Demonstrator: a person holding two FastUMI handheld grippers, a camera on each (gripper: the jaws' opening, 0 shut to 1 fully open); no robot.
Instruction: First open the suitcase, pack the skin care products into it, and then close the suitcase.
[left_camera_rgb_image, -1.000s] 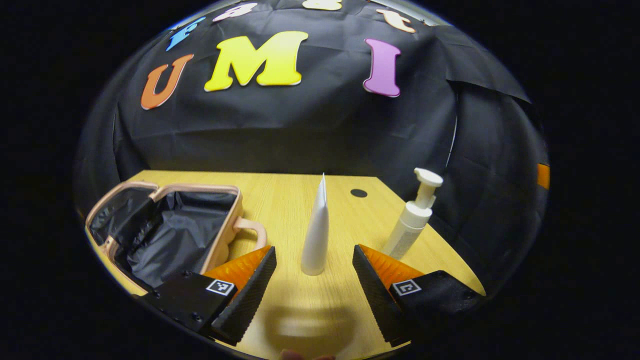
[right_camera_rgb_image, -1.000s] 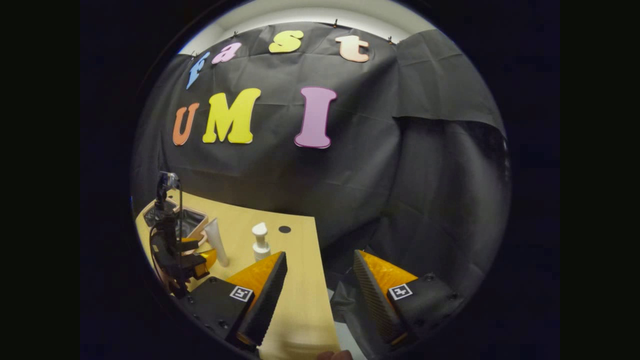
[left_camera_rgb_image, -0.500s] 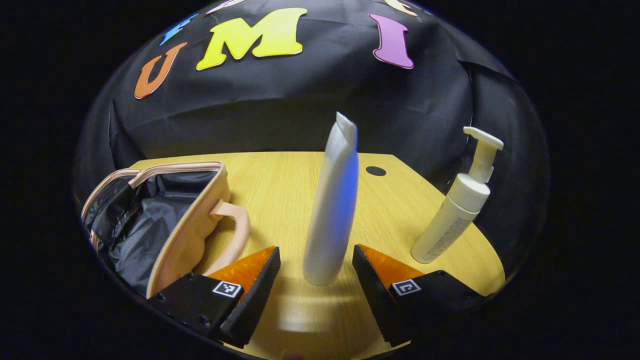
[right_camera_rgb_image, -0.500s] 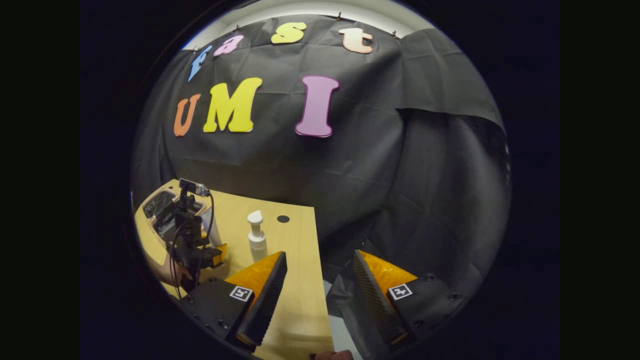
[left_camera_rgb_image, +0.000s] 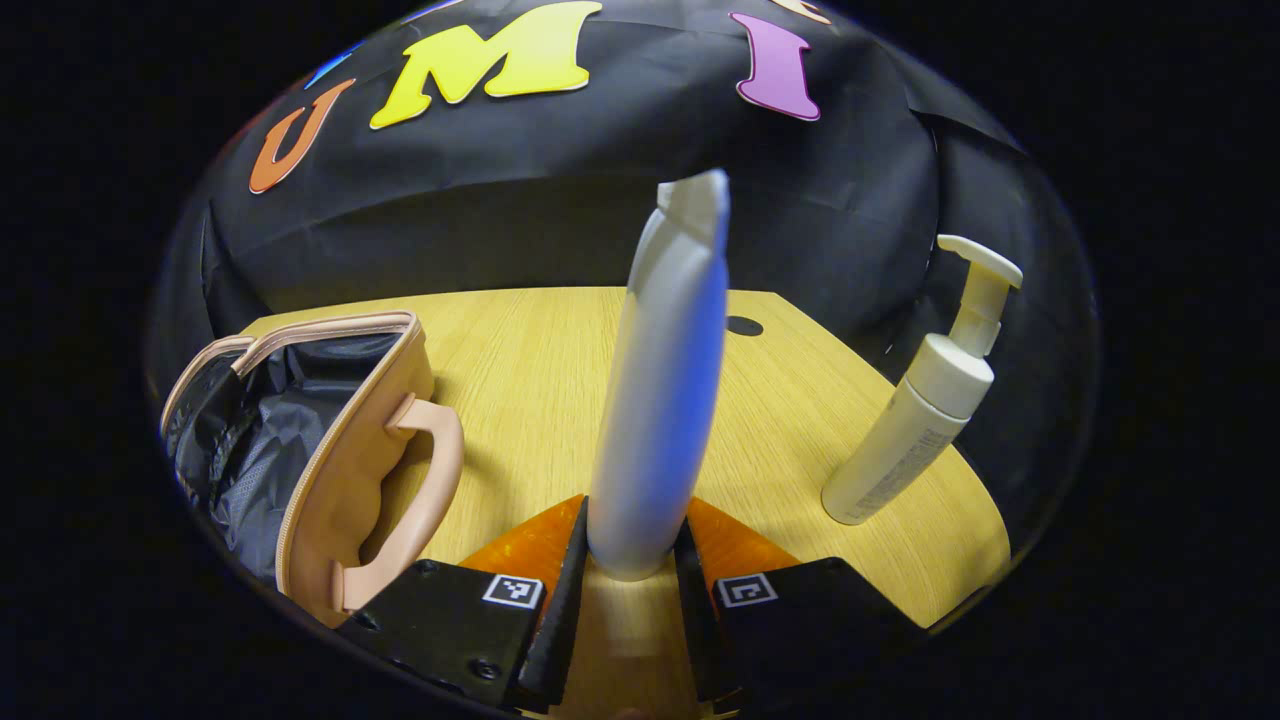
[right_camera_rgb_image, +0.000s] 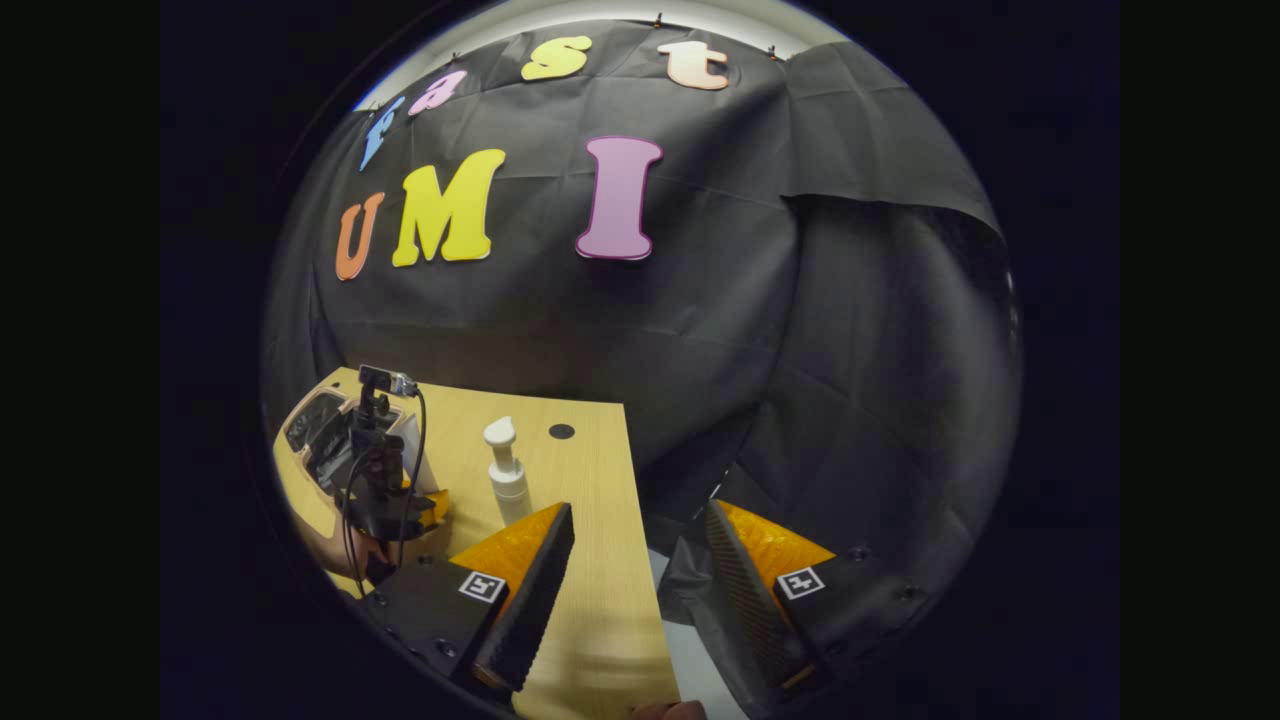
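The left claw (left_camera_rgb_image: 628, 585) is clenched on the white tube (left_camera_rgb_image: 660, 400): both of its fingers press against the tube's lower end, one on either side, just above the wooden desk (left_camera_rgb_image: 520, 360). The tube stands nearly upright between the fingers, cap end down at the desk and its flat crimped end leaning slightly to the claw's right at the top. Whether the cap touches the desk or sits just off it cannot be told.

To the left of this claw lies the suitcase (left_camera_rgb_image: 340, 470), a small peach-coloured case with its lid thrown open, showing a dark fabric lining. Its curved handle (left_camera_rgb_image: 425, 500) faces the claw, close beside the left finger. To the right of the claw, well apart from the tube, stands a pump bottle (left_camera_rgb_image: 915, 420), cream-white, with its nozzle turned to the right. Ahead, beyond the tube, a small dark round hole (left_camera_rgb_image: 743, 325) sits in the desk near the far edge.

The right claw (right_camera_rgb_image: 635, 590) is released, its fingers spread wide with nothing between them. It hangs over the desk's right-hand edge, its left finger above the wood and its right finger past the edge over dark cloth. Ahead and to its left, in the right gripper view, the pump bottle (right_camera_rgb_image: 505, 470) stands on the desk (right_camera_rgb_image: 590, 560); farther left is the left claw with its cables, a hand (right_camera_rgb_image: 335, 545) holding it from below, and the open suitcase (right_camera_rgb_image: 310, 430) behind it.
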